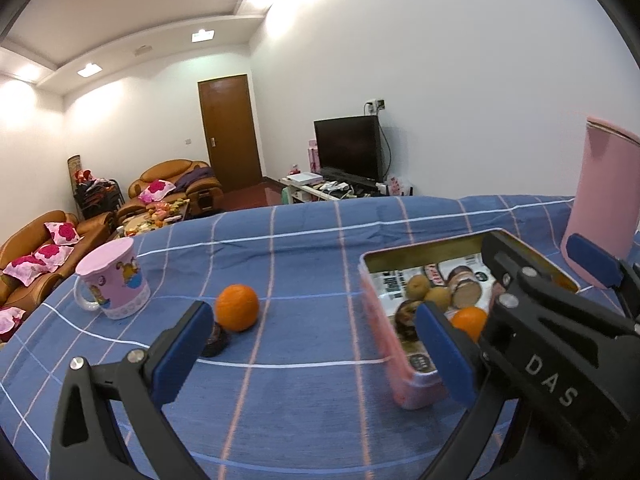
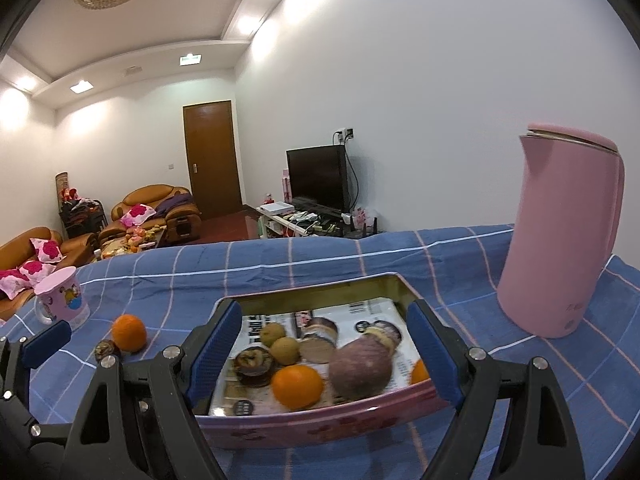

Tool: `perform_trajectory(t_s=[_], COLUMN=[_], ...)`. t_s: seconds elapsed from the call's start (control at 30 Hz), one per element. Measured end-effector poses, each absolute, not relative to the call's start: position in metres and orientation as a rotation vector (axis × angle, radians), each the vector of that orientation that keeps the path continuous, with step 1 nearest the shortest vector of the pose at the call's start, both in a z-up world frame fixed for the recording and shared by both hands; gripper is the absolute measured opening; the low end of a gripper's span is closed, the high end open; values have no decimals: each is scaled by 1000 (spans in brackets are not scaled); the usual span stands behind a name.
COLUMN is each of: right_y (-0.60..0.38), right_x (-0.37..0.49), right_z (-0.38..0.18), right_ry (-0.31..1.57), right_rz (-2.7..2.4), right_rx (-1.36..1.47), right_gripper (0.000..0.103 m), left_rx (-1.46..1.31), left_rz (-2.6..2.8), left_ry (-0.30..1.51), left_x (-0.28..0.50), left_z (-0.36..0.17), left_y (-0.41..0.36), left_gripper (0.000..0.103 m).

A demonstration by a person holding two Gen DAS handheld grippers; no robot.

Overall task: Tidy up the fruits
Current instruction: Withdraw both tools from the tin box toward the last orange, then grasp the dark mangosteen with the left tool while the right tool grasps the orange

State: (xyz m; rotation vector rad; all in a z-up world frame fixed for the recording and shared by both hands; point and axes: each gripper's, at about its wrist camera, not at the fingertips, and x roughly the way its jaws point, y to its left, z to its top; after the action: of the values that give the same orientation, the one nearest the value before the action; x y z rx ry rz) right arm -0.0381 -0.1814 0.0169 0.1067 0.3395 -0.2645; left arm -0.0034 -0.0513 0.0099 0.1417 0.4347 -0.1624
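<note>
A pink rectangular tin [image 2: 320,424] lined with printed paper sits on the blue checked cloth. It holds an orange [image 2: 297,386], a purple round fruit [image 2: 360,368], two small brown fruits [image 2: 285,350], a dark mangosteen [image 2: 254,364] and another orange [image 2: 420,372] at the right. My right gripper [image 2: 324,352] is open and empty just above the tin's near side. Left of the tin an orange [image 1: 237,306] lies on the cloth beside a dark mangosteen [image 1: 216,340]. My left gripper [image 1: 312,356] is open and empty; the tin [image 1: 384,344] shows at its right finger.
A pink cartoon mug [image 1: 114,278] stands at the left of the cloth. A tall pink kettle [image 2: 560,236] stands right of the tin. The table's far edge [image 1: 320,204] runs behind; beyond are sofas, a door and a television.
</note>
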Motion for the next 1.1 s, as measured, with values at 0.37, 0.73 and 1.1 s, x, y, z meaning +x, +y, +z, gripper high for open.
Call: perform_trajectory(t_s=[0.37, 0.73, 1.1], right_y=[-149, -125, -99], right_x=[-25, -7, 17], right_z=[16, 13, 13], right_ry=[349, 360, 361], right_rz=[-224, -197, -204], right_rx=[107, 113, 104], right_gripper=[86, 86, 86], left_rx=[130, 123, 104], left_rz=[-132, -72, -38], left_ry=[454, 496, 651], left_x=[5, 23, 59], left_z=[7, 3, -14], left_y=[-21, 11, 37], left_gripper=[103, 103, 103])
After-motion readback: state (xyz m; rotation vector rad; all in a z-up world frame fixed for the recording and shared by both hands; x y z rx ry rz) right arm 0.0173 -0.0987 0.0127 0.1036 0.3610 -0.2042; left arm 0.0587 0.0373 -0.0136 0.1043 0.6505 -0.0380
